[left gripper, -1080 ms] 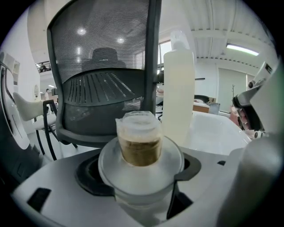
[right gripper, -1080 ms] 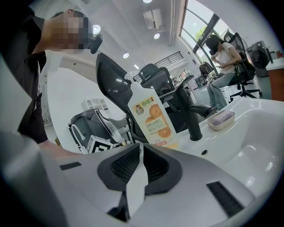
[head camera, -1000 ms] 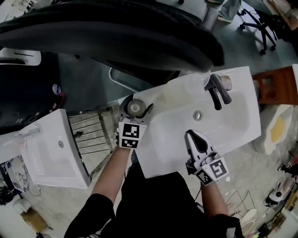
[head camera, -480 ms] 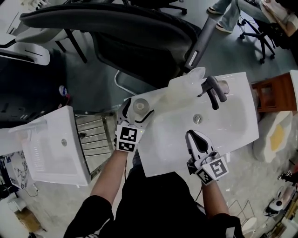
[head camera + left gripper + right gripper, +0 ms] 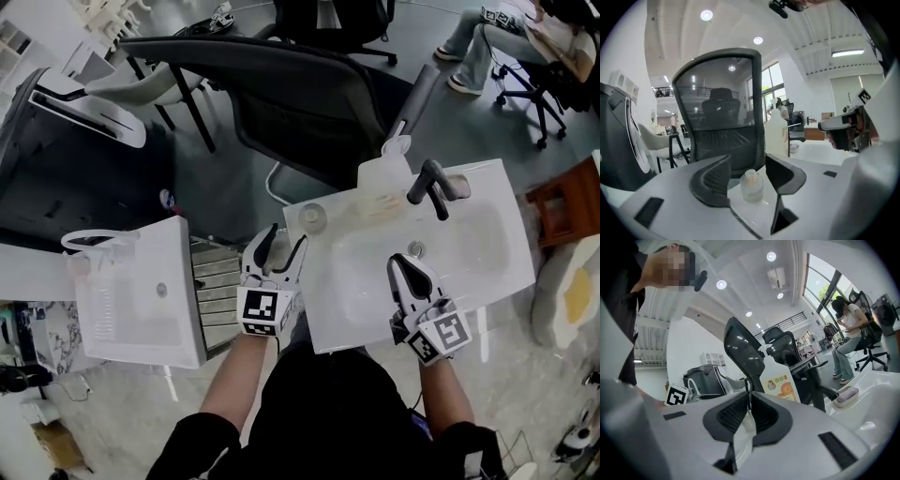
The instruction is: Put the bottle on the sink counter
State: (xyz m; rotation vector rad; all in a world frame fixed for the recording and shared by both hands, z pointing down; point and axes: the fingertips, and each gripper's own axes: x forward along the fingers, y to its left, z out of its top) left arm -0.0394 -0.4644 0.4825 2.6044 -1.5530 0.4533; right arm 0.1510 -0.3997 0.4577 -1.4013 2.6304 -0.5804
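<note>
**Glass bottle upright on corner of sink counter**

The small clear glass bottle [image 5: 312, 217] [image 5: 751, 185] stands upright on its base, long axis vertical and pale capped neck pointing straight up. It sits on the back left corner of the white rectangular ceramic sink counter [image 5: 325, 314], near the counter's edge.

The left gripper [image 5: 283, 244] [image 5: 747, 171] hovers just in front of the bottle, apart from it. Its dark jaws are spread and have just been closing in. The bottle shows in the gap between them but beyond their tips, and neither pad touches it. The right gripper [image 5: 405, 265] [image 5: 749, 398] is held over the front of the basin, its jaws brought together with nothing between them.

Further along the back rim stands a tall translucent white pump bottle with an orange label [image 5: 383, 176] [image 5: 778, 380], and beside it a dark grey curved tap [image 5: 433, 188] leans over the bowl.

Behind the counter is a black mesh-backed office chair [image 5: 281, 84] [image 5: 719, 110] on a grey floor. A second white basin [image 5: 139, 292] lies to the left on a wire rack. At the far upper right a seated person [image 5: 492, 33] occupies another chair.
</note>
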